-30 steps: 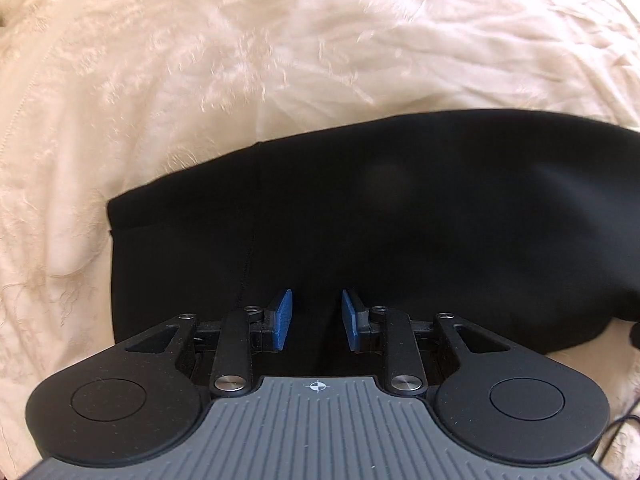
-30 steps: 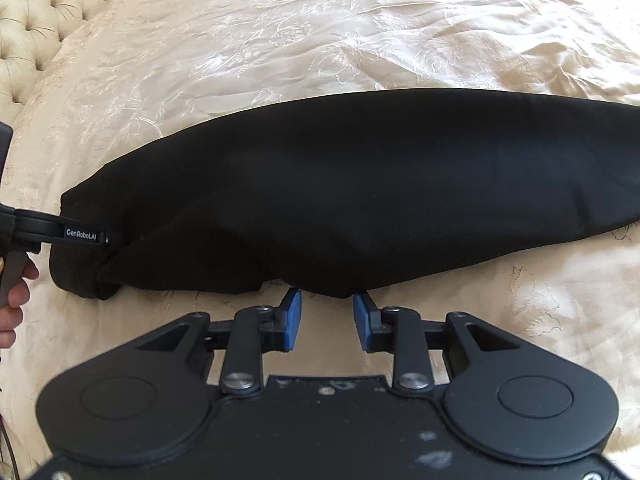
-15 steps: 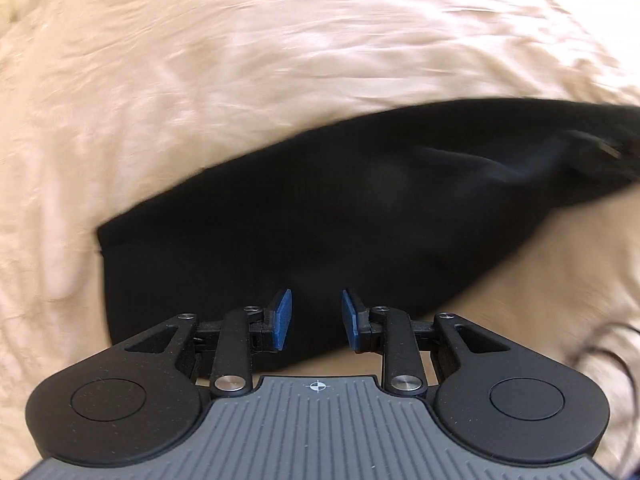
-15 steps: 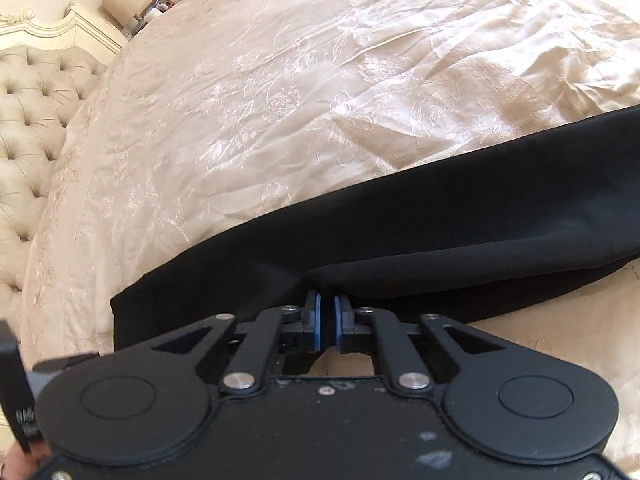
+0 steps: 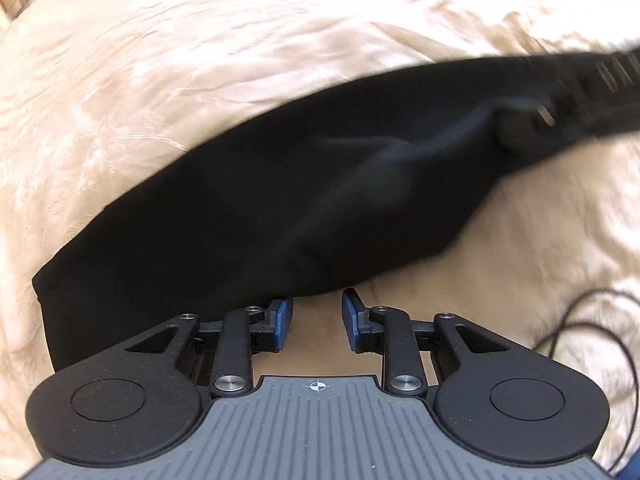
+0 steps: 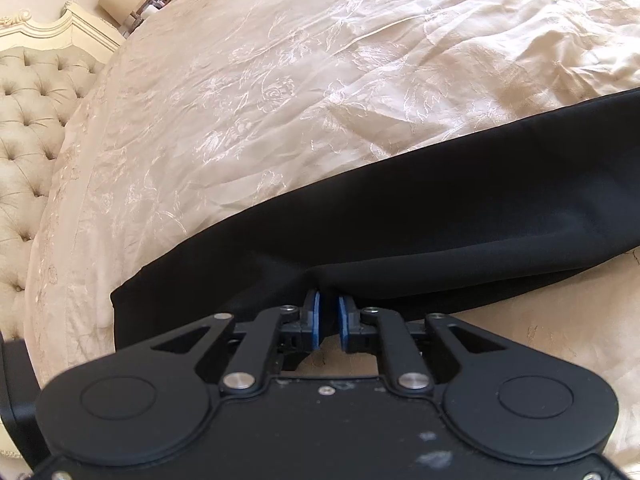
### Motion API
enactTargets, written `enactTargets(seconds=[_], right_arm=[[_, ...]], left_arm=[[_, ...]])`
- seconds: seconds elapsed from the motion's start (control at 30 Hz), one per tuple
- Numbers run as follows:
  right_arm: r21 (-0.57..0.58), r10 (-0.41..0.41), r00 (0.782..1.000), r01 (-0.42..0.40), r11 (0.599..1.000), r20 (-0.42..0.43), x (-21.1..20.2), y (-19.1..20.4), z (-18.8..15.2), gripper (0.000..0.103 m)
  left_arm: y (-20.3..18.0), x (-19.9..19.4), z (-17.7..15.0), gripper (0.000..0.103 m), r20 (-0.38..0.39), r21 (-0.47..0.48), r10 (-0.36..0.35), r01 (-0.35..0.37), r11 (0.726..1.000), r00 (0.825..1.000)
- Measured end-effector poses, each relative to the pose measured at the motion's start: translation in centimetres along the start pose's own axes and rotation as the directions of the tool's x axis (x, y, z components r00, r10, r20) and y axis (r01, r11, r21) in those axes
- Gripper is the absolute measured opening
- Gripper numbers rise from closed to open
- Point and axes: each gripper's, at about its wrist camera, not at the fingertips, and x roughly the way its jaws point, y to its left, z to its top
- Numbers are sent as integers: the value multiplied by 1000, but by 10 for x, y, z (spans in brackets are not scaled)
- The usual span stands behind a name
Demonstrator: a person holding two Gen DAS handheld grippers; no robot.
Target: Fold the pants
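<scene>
The right gripper [image 6: 328, 322] has its fingers nearly closed on a pinch of the near edge of the pants [image 6: 400, 236], so the step in hand looks like taking hold of that edge to start a fold. The left gripper [image 5: 316, 322] has its fingers well apart and holds nothing; they sit just beside the same near edge of the pants [image 5: 280, 208], over bare bedspread [image 5: 200, 60]. The next move probably calls for the left fingers to go forward and close on the edge, so that both ends lift together and carry the cloth over evenly. The pants are plain black, soft and matte, lying stretched out long across the cream embroidered bedspread [image 6: 320, 80], with a shallow ridge pulled up where the right fingers grip.
</scene>
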Motion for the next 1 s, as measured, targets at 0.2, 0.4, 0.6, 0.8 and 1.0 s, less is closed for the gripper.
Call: enactTargets(seconds=[0.2,0.4,0.6,0.8,1.0], right_arm=[[-132,5,1000,-7,991,-15,-1,12,-34,29],[-375,-2,999,-15,927,-44,15,45,-74,32],[-504,-29,999,5,863,-39,39,77,-92,33],[-630,-70,984,158,760,162,40,100,-105,32],[-616,-27,998,61,785,65,24,98,-83,7]], left_arm=[[16,-6,11,27,-4,-3,-21,21,1000,1000],[15,-7,12,27,-17,36,-20,20,999,1000],[25,5,26,27,-33,21,-49,50,999,998],[36,5,29,27,-50,-3,-99,99,995,994],[54,-7,31,27,-67,-55,-166,163,985,984]])
